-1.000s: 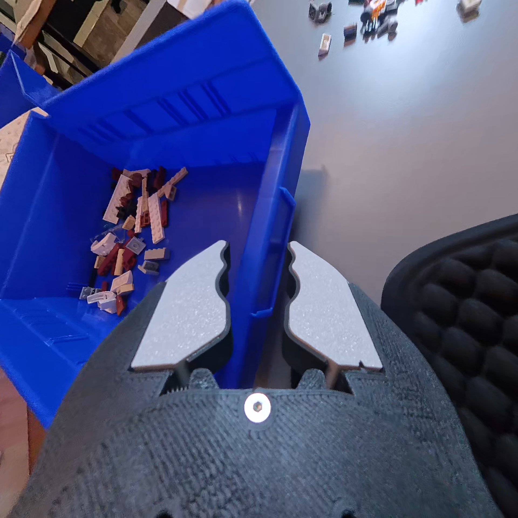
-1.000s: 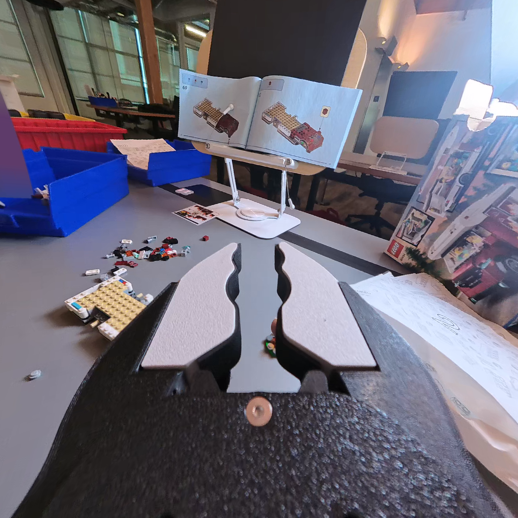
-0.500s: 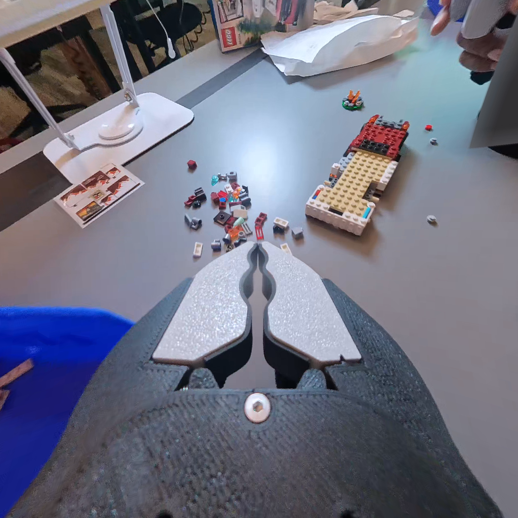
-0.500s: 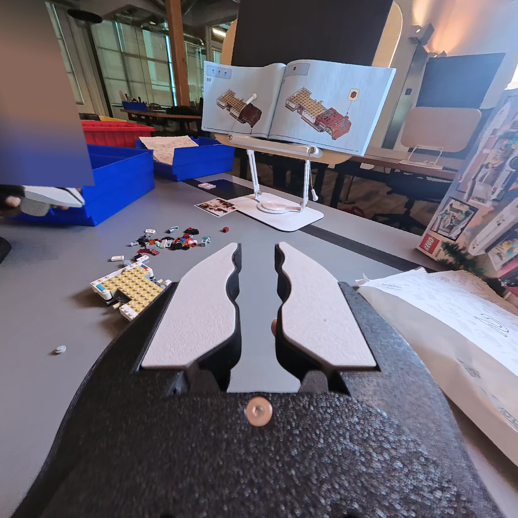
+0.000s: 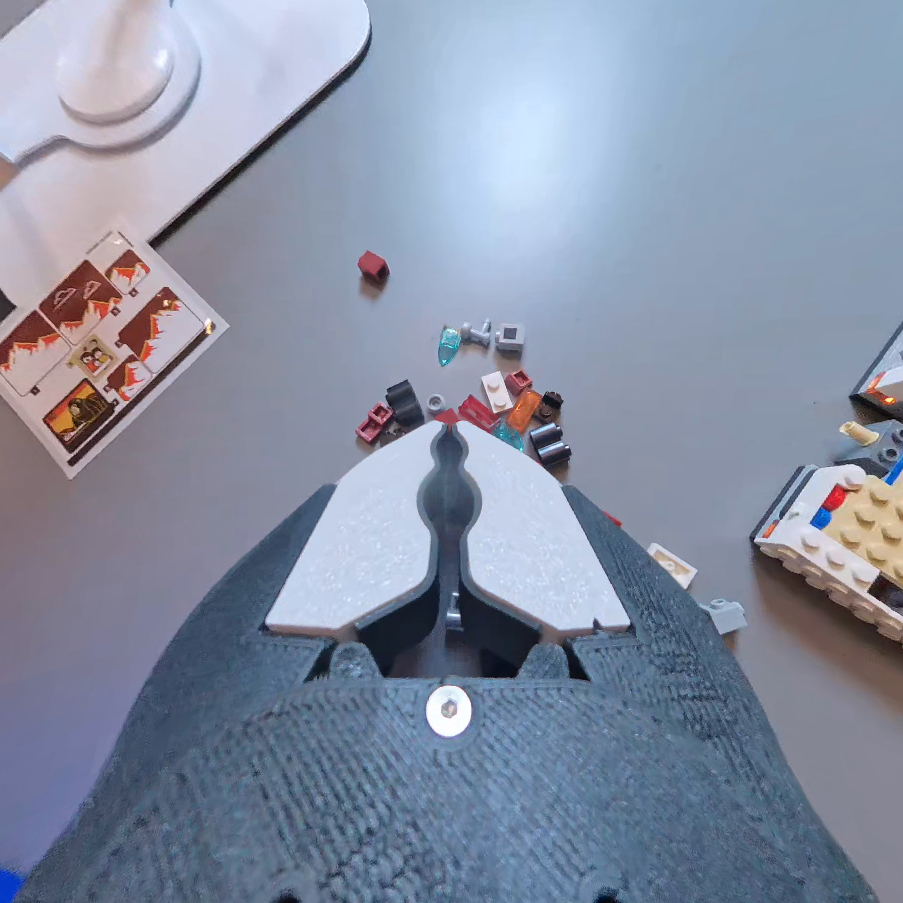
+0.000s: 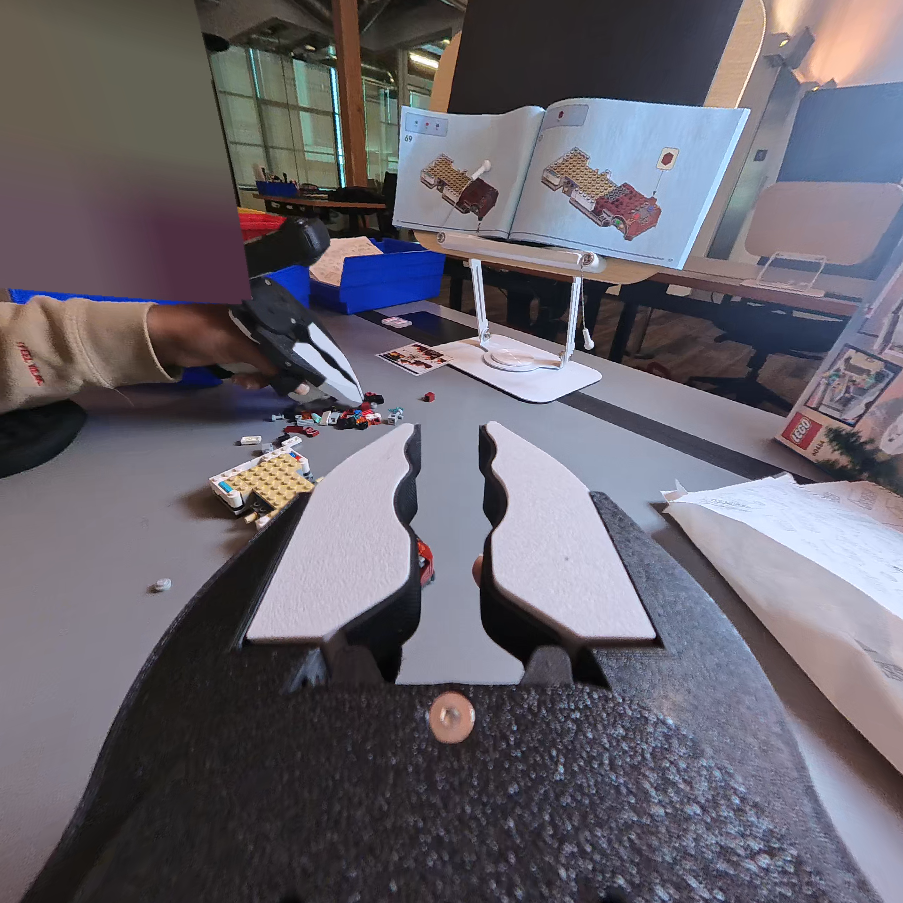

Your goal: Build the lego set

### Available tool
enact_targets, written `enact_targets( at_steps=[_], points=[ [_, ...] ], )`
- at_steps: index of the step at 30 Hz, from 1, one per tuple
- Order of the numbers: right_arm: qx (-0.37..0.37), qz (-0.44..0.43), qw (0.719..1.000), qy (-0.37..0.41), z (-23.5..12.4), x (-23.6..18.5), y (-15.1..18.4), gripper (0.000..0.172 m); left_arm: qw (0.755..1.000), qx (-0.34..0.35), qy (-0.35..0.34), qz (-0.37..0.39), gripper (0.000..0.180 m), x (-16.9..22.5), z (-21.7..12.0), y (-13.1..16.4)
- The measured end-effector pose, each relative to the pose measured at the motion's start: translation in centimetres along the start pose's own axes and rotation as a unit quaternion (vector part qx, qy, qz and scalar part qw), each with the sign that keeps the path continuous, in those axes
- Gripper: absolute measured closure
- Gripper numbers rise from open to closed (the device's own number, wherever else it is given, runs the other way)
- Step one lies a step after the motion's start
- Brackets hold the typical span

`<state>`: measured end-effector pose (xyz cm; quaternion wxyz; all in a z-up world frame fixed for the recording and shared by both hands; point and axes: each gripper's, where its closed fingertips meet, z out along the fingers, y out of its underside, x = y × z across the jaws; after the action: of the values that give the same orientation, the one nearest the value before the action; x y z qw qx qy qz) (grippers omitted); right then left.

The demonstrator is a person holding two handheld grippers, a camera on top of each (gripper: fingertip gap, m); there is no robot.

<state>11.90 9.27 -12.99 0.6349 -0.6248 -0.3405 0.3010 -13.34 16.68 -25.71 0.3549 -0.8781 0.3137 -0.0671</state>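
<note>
Down among the loose toy bricks [image 5: 488, 405] on the grey table [image 5: 635, 195], the left gripper [image 5: 448, 426] is closed on a small red piece [image 5: 447, 417]; the right gripper [image 6: 449, 430] is held open, empty.

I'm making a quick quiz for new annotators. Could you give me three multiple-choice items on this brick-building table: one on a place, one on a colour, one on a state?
1. Where does the sticker sheet lie?
A. In a blue bin
B. On the table, beside the white stand base
C. On the toy box

2. What colour is the lone cube lying apart from the pile of loose pieces?
A. Dark red
B. Yellow
C. Green

3. How do the fingers of the left gripper stand?
A. Wide apart
B. Out of view
C. Tips together

Answers:
1. B: one corner of the sheet reaches the base's edge on the grey tabletop.
2. A: it is dark red and lies between the pile and the base.
3. C: the two tips meet at the near edge of the pile.
</note>
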Motion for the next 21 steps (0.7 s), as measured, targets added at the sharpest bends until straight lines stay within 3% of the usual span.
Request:
enact_targets(
  at_steps=[11, 21],
  points=[
    [0.010, 0.013, 1.000, -0.002, -0.4, 0.3, -0.4, 0.149, 0.997, -0.042, 0.059, 0.025, 0.171, 1.5, -1.4, 1.3],
    [0.002, 0.011, 1.000, -0.001, -0.3, 0.3, 0.0, 0.149, 0.998, -0.041, 0.047, 0.009, 0.172, 0.0, -0.3, 0.7]
  ],
)
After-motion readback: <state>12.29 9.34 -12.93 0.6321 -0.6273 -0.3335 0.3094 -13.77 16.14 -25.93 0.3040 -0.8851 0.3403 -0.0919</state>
